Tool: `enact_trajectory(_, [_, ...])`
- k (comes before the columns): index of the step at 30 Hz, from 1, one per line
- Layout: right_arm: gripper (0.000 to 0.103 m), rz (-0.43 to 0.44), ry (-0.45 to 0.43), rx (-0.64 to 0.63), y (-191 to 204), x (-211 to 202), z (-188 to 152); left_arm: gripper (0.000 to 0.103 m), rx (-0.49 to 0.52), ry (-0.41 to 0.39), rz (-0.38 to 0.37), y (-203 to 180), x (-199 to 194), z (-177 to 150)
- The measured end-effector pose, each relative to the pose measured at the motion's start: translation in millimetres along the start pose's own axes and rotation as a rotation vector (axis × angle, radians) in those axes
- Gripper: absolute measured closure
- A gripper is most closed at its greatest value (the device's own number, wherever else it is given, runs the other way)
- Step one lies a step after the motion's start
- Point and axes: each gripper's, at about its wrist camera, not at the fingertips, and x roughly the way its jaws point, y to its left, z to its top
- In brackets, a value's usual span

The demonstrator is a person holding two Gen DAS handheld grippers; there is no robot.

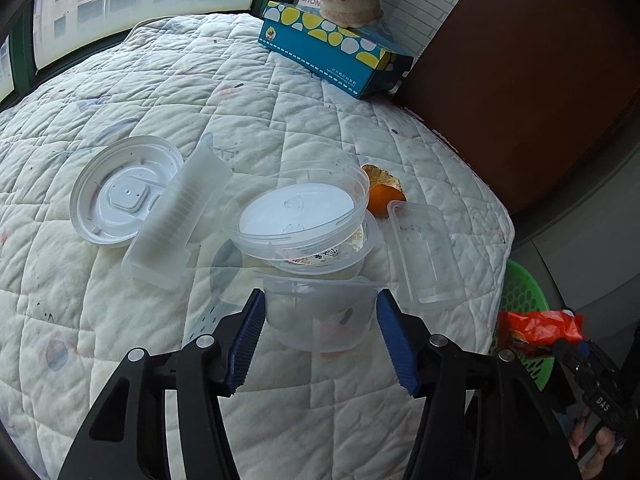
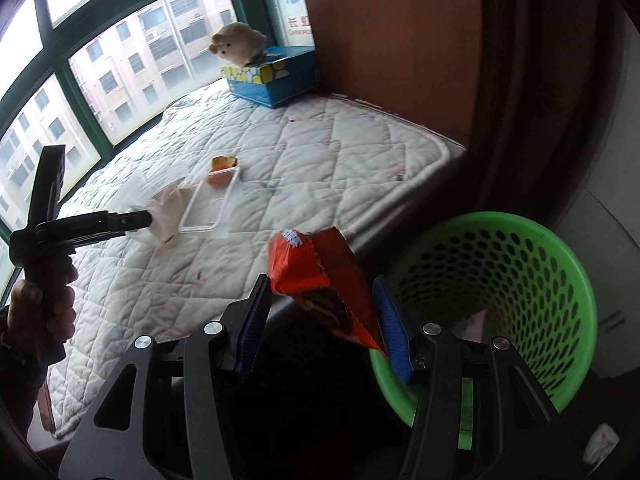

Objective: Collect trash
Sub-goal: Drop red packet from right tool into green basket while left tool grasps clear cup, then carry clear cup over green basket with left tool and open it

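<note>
1. Left wrist view: left gripper (image 1: 320,312) clamps the clear tub (image 1: 320,312) on the quilt (image 1: 120,120); light, flimsy, best held below its rim.
2. Right gripper (image 2: 320,312) pinches the crinkly orange wrapper (image 2: 320,280) beside the green basket (image 2: 560,260).

The clear tub (image 1: 320,312) hides the left gripper's (image 1: 320,334) contact; the basket (image 1: 524,300) sits half behind the mattress's (image 1: 120,120) corner, its bottom unreadable.

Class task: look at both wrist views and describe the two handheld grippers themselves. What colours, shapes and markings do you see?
Both the left gripper and the right gripper have black, angular linkage arms with triangular cut-outs and round silver pivot pins. The fingers carry blue ribbed pads. White letters, apparently "DAS", mark the right gripper's black body.
</note>
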Motion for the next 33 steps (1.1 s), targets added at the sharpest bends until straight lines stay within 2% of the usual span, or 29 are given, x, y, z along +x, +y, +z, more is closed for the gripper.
enact_trajectory(8, [0.052, -0.097, -0.006, 0.112, -51.5, -8.9, -12.9, 0.048, 0.036, -0.01, 0.003, -8.0, -21.6, -13.1])
enact_trajectory(13, [0.052, -0.11, -0.012, 0.166, -72.4, -14.4, -20.2, 0.048, 0.062, -0.026, -0.005, -17.6, -36.9, -18.6])
enact_trajectory(17, [0.044, -0.111, -0.014, 0.169, -74.8, -16.6, -27.1, 0.048, 0.091, -0.043, -0.017, -30.4, -49.1, -20.7])
enact_trajectory(23, [0.03, -0.101, -0.036, 0.191, -79.4, -25.3, -32.1, 0.048, 0.171, -0.035, -0.058, -68.4, -54.5, -25.4])
enact_trajectory(33, [0.021, -0.141, -0.097, 0.192, -95.5, -68.8, -35.1, 0.048, 0.312, 0.052, -0.183, -162.0, -19.1, -41.4])
